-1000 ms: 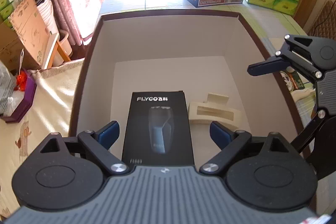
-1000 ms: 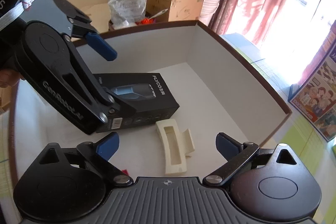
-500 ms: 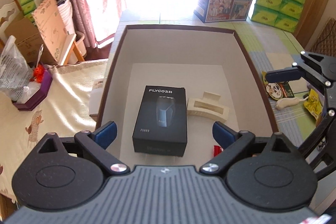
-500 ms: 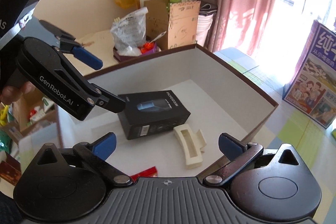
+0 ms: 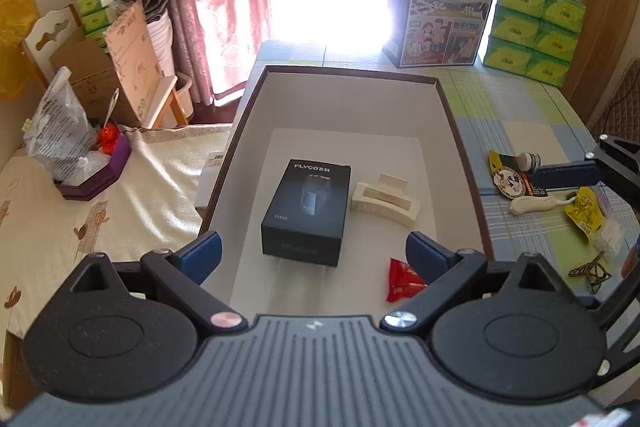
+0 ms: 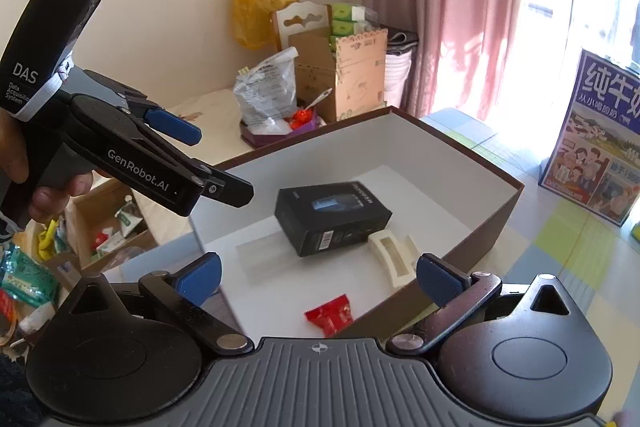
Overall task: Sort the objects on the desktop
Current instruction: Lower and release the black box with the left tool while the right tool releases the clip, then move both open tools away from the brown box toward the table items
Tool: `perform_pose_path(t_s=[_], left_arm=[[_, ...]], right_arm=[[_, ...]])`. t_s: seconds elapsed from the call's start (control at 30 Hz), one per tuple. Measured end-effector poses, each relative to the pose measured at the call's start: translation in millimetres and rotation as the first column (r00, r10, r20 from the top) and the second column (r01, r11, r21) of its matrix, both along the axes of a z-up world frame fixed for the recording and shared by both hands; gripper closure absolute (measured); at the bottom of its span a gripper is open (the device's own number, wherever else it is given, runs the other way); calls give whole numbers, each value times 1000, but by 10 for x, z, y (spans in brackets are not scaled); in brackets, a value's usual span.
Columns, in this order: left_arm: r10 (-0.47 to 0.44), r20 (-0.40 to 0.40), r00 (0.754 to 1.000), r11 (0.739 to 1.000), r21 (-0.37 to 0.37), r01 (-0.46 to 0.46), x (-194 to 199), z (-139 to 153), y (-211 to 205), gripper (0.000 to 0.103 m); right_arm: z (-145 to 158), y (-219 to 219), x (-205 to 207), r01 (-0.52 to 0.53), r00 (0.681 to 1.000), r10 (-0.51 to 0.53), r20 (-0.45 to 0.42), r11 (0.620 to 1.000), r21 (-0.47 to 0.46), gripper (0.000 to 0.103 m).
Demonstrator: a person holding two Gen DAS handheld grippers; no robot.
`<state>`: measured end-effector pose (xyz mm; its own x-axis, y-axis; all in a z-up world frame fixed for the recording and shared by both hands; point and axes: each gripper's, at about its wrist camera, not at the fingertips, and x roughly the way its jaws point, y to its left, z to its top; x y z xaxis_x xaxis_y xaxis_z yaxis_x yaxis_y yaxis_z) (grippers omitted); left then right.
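Observation:
A white box with a brown rim (image 5: 448,115) holds a black shaver box (image 5: 308,211), a cream hair clip (image 5: 386,201) and a red candy wrapper (image 5: 402,279). My left gripper (image 5: 314,253) hovers above the box's near end, open wide and holding nothing. In the right wrist view the same shaver box (image 6: 332,217), clip (image 6: 394,261) and red wrapper (image 6: 332,313) lie in the box (image 6: 500,203). My right gripper (image 6: 320,279) is open and bare over its near corner. The left gripper (image 6: 212,159), held by a hand (image 6: 52,195), shows at upper left.
Loose items lie on the checked cloth right of the box: a yellow packet (image 5: 586,213), a white piece (image 5: 534,203), a small jar (image 5: 528,159) and a printed packet (image 5: 510,179). A milk carton (image 5: 440,15) and green tissue packs (image 5: 536,27) stand behind. A purple tray (image 5: 96,179) sits at the left.
Both grippers have drawn back and risen away from the box, which now looks smaller. The red wrapper and the table items have come into view. The shaver box and clip have not moved.

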<state>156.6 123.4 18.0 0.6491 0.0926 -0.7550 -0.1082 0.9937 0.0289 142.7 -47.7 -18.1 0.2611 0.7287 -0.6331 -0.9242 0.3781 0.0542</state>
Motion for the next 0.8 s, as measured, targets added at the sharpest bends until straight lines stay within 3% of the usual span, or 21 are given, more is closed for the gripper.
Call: perform_pose_path(t_s=[0.33, 0.8], left_arm=[[64, 18, 998, 998, -1, -64, -594, 50, -314, 5], [112, -85, 990, 993, -25, -115, -1094, -180, -817, 5]], right_arm=[[-19, -401, -259, -27, 999, 27, -31, 1000, 16, 2], [-156, -914, -409, -61, 993, 60, -99, 998, -9, 2]])
